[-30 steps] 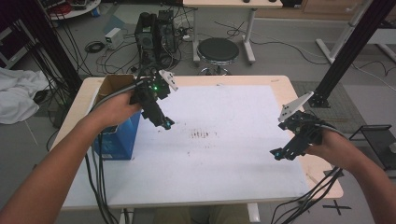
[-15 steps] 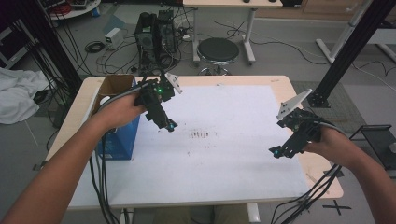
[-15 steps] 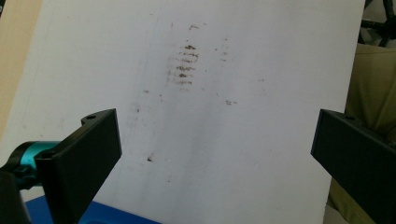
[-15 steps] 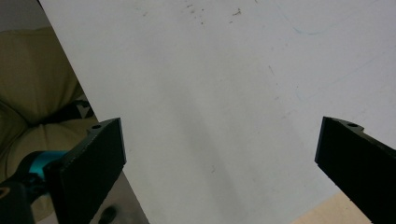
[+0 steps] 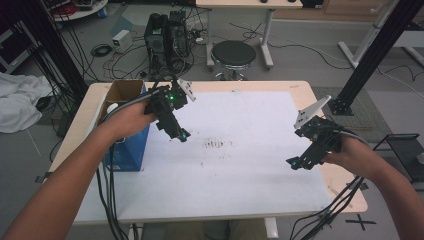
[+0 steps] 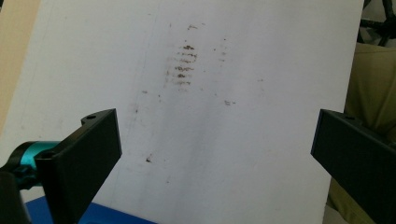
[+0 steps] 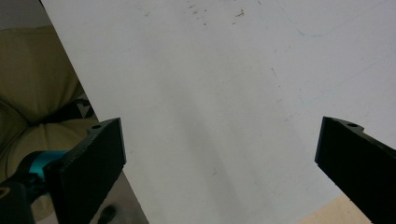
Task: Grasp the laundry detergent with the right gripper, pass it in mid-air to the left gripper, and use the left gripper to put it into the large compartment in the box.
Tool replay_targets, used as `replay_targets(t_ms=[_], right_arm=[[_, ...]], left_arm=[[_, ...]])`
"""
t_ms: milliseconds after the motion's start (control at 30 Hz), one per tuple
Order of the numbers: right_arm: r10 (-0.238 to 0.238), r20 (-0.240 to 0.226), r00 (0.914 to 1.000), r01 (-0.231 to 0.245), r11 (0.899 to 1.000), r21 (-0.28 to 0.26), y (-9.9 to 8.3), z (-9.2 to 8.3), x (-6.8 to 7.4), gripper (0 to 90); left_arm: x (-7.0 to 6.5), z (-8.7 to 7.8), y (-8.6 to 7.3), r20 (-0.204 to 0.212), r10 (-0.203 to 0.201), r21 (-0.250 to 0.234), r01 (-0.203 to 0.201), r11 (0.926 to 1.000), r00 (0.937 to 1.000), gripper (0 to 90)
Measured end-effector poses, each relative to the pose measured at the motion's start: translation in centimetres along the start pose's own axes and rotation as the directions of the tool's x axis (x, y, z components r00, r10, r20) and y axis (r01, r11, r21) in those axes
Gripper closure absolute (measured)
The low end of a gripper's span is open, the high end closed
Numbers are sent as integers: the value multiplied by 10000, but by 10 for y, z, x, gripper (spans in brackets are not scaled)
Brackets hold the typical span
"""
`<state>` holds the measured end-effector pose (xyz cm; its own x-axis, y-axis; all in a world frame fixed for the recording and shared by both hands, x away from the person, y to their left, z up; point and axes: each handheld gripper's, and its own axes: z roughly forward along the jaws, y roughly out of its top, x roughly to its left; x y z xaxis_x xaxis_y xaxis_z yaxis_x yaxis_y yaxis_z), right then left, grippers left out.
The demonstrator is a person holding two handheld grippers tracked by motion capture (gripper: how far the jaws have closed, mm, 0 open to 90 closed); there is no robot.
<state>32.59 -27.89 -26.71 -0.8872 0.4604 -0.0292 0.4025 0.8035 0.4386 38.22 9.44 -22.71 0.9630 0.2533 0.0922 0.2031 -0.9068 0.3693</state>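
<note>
My left gripper (image 5: pixel 181 135) hovers over the left part of the white sheet (image 5: pixel 240 115), just right of a blue open-topped box (image 5: pixel 126 150). In the left gripper view its two black jaws stand wide apart with nothing between them, my left gripper (image 6: pixel 215 154) looking down on brown stains (image 6: pixel 183 65) on the sheet. My right gripper (image 5: pixel 296 163) hangs above the sheet's right edge. In the right gripper view its jaws are also spread wide and empty, my right gripper (image 7: pixel 219 163) over bare white sheet (image 7: pixel 224 93).
The blue box holds a white object (image 5: pixel 112 107) inside its brown interior. Brown stains (image 5: pixel 216 145) mark the sheet's middle. Cables hang off the table's front. Beyond the table stand a black stool (image 5: pixel 235 52), computer towers (image 5: pixel 166 32) and a black frame post (image 5: pixel 372 55).
The left gripper has drifted slightly up and away from me beside the box. The right gripper has barely moved. Both stay open.
</note>
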Motion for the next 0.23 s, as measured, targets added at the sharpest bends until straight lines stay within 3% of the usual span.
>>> replay_targets(t_ms=[67, 133, 200, 233], right_arm=[[-32, -58, 10000, 32, 10000, 5, 0, 0, 0, 8], [-59, -28, 10000, 59, 10000, 12, 1, 1, -1, 8], [-42, -60, 10000, 42, 10000, -6, 1, 1, -1, 8], [-45, -31, 10000, 45, 10000, 14, 1, 1, -1, 8]], left_arm=[[1, 0, 0, 21, 69, -13, -69, 10000, 10000, 16], [0, 1, -1, 17, -108, -217, 109, 9997, 9999, 16], [1, 0, -1, 32, 120, -43, -120, 9999, 9999, 16], [0, 1, -1, 24, -110, -181, 111, 9998, 9999, 16]])
